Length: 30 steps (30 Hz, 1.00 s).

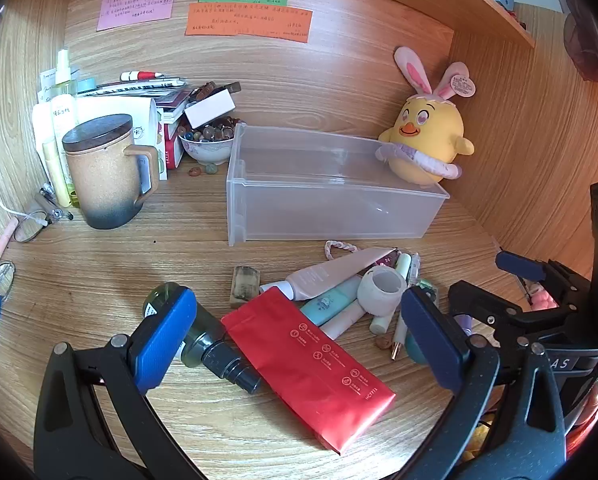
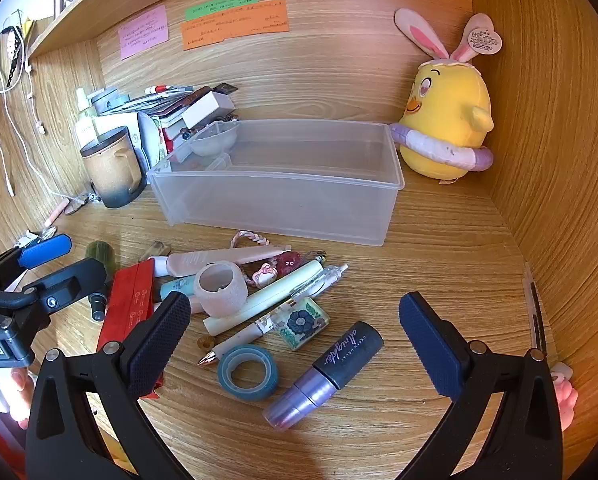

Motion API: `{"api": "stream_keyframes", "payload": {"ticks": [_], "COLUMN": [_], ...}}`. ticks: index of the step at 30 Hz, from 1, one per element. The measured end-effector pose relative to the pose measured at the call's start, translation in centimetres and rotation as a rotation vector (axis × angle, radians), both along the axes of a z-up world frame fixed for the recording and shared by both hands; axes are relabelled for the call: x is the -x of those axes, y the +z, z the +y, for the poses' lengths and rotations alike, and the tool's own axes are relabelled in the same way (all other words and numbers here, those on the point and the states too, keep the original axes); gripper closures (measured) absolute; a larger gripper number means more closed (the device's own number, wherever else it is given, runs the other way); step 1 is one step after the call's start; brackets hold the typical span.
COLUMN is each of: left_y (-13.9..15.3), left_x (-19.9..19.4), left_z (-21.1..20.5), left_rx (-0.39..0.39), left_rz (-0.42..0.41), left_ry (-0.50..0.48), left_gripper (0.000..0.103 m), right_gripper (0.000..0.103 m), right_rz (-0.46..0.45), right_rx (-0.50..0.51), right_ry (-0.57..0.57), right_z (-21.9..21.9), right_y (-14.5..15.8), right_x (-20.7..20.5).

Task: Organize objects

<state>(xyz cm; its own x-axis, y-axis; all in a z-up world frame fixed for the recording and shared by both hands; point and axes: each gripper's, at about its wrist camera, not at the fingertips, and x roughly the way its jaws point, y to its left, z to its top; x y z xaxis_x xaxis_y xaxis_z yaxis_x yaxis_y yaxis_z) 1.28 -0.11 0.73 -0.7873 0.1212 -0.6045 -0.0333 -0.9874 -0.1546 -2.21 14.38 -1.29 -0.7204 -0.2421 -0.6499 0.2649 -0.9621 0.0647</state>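
Observation:
An empty clear plastic bin (image 1: 331, 196) (image 2: 283, 184) stands at mid desk. In front of it lies a loose pile: a red pouch (image 1: 311, 364) (image 2: 129, 304), a dark green bottle (image 1: 203, 336), a pink tube (image 1: 339, 272) (image 2: 219, 258), a white foam roll (image 1: 381, 288) (image 2: 221, 286), pens (image 2: 275, 292), a blue tape roll (image 2: 247, 372) and a purple spray bottle (image 2: 327, 372). My left gripper (image 1: 299, 344) is open above the red pouch and holds nothing. My right gripper (image 2: 295, 344) is open above the tape roll and purple bottle and holds nothing.
A yellow plush chick (image 1: 427, 136) (image 2: 447, 120) sits at the bin's right end. A lidded brown mug (image 1: 103, 172), lotion bottles, stacked books and a bowl of beads (image 1: 207, 140) crowd the back left. Wooden walls close in the desk behind and on both sides.

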Motion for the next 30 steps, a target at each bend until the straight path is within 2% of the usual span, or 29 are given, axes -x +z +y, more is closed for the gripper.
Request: {"api": "stream_keyframes", "payload": {"ticks": [30], "left_y": [-0.33], "left_x": [-0.04], "left_z": [-0.6], "left_rx": [-0.004], "left_rz": [-0.007], "left_ry": [0.005], "left_gripper": [0.0], "right_gripper": [0.0], "right_rz": [-0.001], "right_rx": [0.008], "right_ry": [0.016], "right_z": [-0.48], "right_y": [0.21], "right_x": [-0.39]}}
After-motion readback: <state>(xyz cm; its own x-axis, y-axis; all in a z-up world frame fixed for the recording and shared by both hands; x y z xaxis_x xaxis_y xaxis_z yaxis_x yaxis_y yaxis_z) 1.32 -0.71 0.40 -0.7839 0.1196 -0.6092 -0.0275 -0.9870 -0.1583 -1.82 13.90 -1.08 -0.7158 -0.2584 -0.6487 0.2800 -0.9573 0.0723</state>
